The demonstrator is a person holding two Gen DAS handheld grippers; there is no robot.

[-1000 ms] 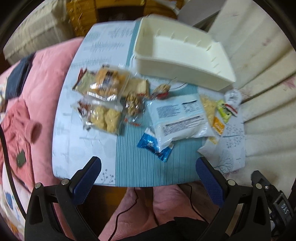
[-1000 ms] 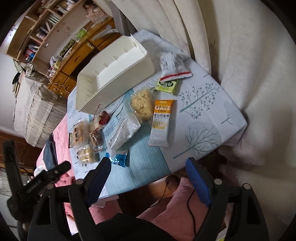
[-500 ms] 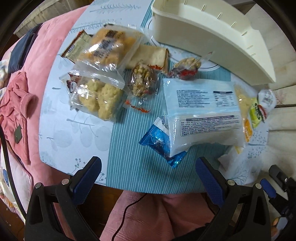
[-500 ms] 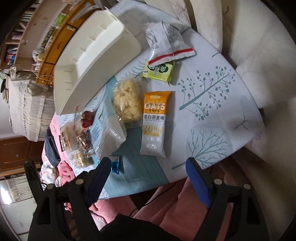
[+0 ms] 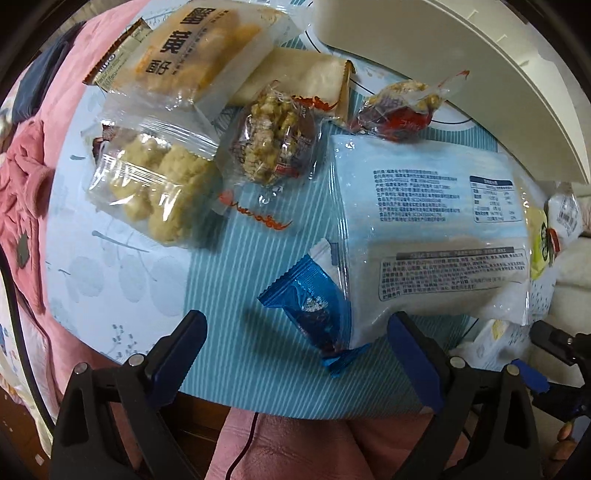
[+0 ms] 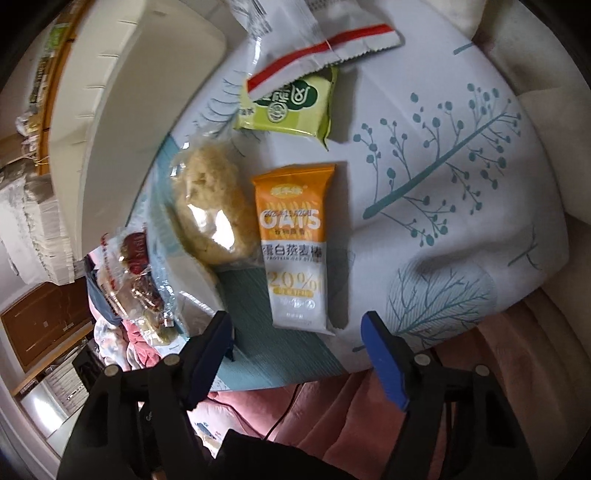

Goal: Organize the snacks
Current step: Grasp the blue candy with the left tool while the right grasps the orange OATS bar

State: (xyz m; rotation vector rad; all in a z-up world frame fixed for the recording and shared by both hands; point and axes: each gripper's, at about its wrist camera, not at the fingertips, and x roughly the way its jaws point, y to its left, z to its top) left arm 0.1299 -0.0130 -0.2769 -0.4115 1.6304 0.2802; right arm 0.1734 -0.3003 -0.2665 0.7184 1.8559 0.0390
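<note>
While hovering: right gripper point(image 6: 295, 345), jaws narrowing, empty.
Orange-and-white oat bar packet point(image 6: 293, 245): lying lengthwise toward gripper.
Left gripper point(image 5: 295, 354): gaping, empty.

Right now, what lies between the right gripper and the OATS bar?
Only bare striped tablecloth separates the right gripper from the OATS bar, per the right wrist view.

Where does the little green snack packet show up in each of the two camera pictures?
Left wrist view: green packet at the far right edge, beside the pale blue bag.
Right wrist view: green packet upper middle, partly under a white red-striped wrapper.
Shared landmark: the cream tray.
</note>
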